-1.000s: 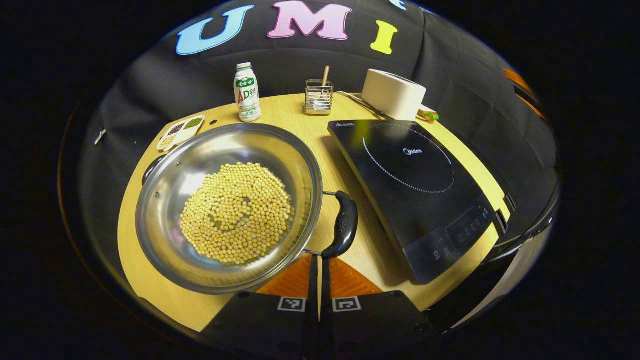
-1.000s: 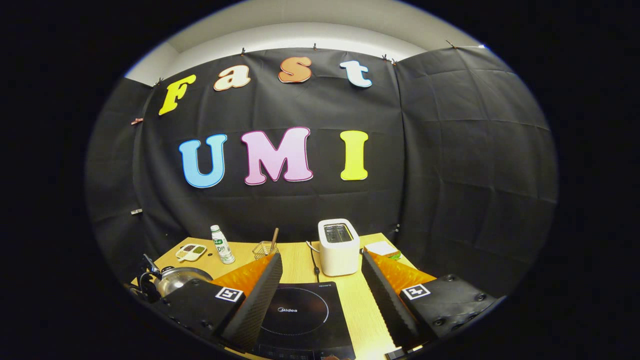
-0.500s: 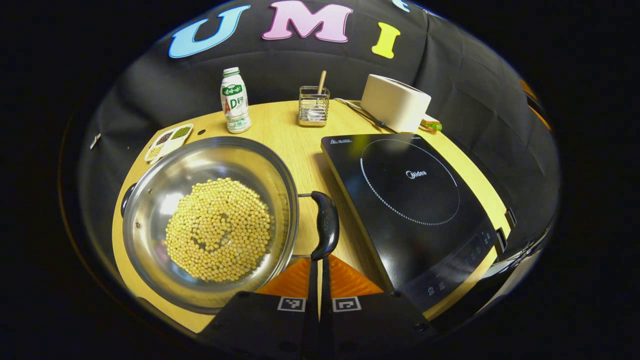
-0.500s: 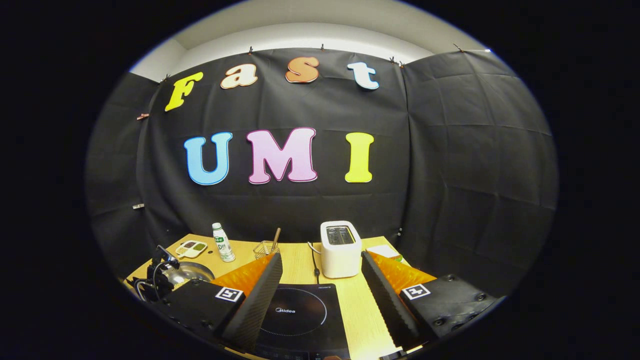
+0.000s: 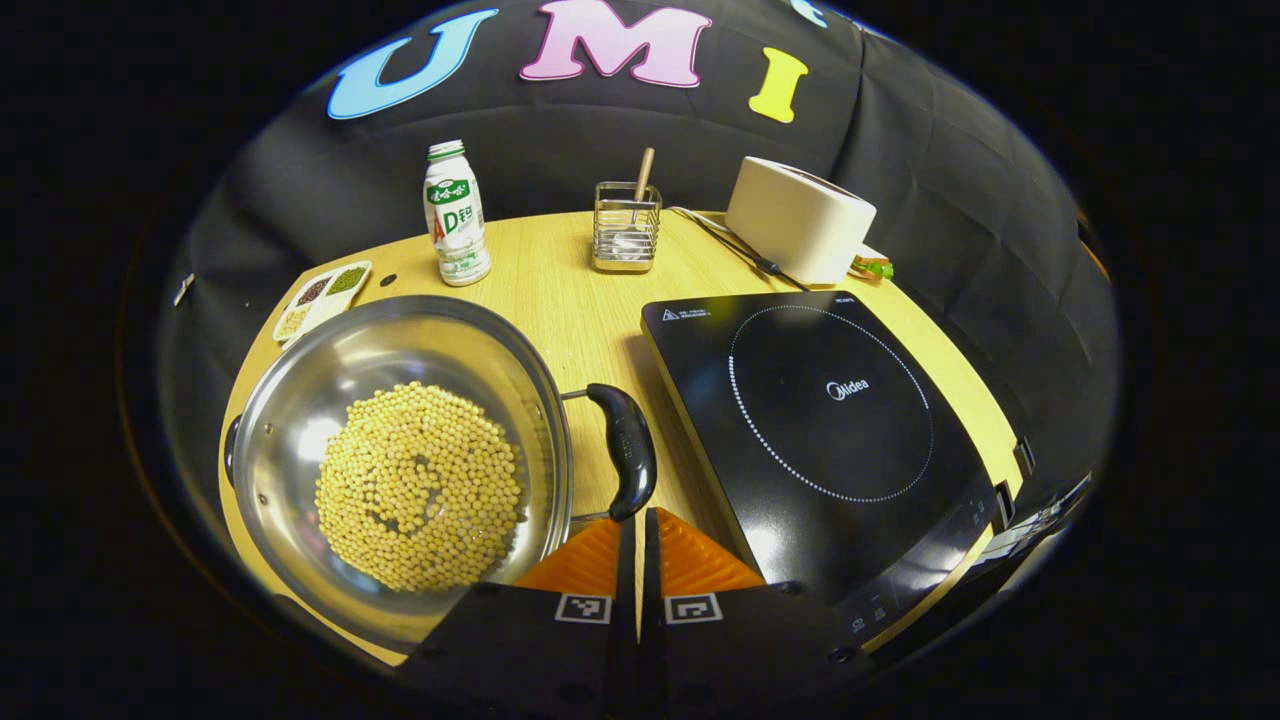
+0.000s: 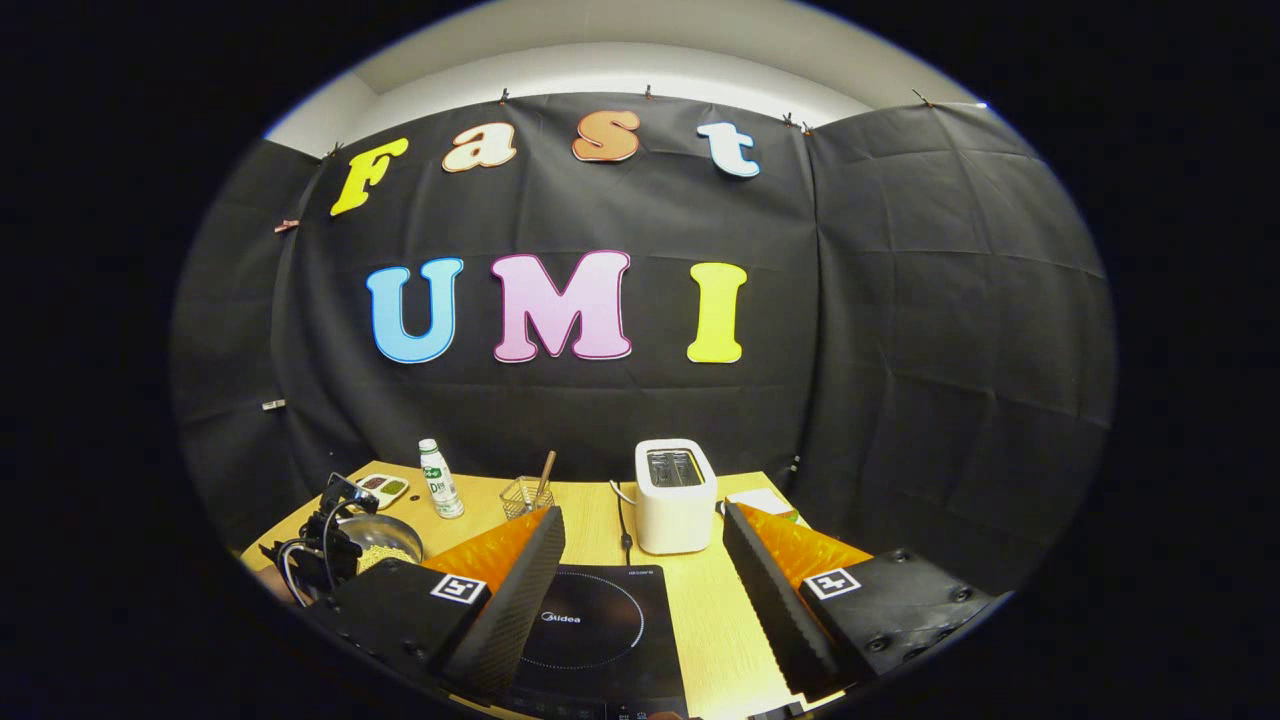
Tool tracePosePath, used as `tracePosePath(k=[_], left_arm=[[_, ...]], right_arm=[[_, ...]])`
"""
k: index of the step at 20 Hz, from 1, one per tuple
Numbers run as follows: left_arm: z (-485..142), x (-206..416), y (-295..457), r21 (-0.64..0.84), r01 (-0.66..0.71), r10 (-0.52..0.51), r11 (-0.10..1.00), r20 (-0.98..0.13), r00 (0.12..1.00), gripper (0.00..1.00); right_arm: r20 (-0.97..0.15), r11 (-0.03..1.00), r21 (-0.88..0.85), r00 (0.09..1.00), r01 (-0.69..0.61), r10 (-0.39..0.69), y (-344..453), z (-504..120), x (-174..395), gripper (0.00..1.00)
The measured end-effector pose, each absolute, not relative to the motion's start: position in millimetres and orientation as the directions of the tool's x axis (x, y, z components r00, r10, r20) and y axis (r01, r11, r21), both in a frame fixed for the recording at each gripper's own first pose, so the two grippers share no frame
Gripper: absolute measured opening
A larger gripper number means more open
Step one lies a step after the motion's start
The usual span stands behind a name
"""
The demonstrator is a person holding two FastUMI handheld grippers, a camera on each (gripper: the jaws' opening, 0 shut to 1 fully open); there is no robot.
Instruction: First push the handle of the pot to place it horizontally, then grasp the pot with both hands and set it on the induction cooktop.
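Note:
A steel pot (image 5: 300,400) filled with yellow beans (image 5: 420,485) sits on the left part of the wooden table. Its black side handle (image 5: 627,445) points toward the black induction cooktop (image 5: 830,420), and the opposite handle (image 5: 231,450) is at the far left. My left gripper (image 5: 637,513) is shut with nothing in it, its tips against the near end of the black handle. My right gripper (image 6: 642,512) stands open above the cooktop (image 6: 590,625), holding nothing. In the right gripper view the pot (image 6: 390,535) and the left gripper (image 6: 325,540) are at the lower left.
Along the back of the table (image 5: 560,290) stand a small drink bottle (image 5: 457,215), a wire holder with a wooden stick (image 5: 627,225) and a white toaster (image 5: 800,220) with its cord. A divided dish of beans (image 5: 320,298) lies behind the pot.
The pot has turned under the left gripper's push, so its two handles now lie level across the left gripper view. The right gripper has stayed open, shifting only slightly.

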State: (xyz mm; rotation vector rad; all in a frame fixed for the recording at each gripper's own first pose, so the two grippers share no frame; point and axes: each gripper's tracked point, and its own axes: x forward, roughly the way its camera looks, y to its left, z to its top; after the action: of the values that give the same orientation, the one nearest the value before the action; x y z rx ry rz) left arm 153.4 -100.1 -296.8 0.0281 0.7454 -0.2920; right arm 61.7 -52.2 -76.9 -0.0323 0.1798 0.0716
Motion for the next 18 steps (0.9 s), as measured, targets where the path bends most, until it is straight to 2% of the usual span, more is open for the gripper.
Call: tracePosePath(k=[9, 15, 18], left_arm=[[-294.4, 165.8, -104.5, -0.097, 0.244, -0.247, 0.965, -0.651, 0.718, 0.07], [-272.6, 132.1, -100.1, -0.113, 0.229, -0.25, 0.967, -0.597, 0.763, 0.05], [-245.9, 109.9, -86.5, -0.135, 0.195, -0.237, 0.971, -0.536, 0.81, 0.05]], right_arm=[[-0.186, 0.998, -0.036, 0.982, -0.049, 0.041, -63.0, -77.6, 58.4, 0.99], [-0.229, 0.996, -0.034, 0.971, -0.084, 0.074, -45.6, -90.2, 55.0, 0.99], [-0.259, 0.99, -0.042, 0.959, -0.131, 0.116, -25.9, -99.4, 48.7, 0.99]])
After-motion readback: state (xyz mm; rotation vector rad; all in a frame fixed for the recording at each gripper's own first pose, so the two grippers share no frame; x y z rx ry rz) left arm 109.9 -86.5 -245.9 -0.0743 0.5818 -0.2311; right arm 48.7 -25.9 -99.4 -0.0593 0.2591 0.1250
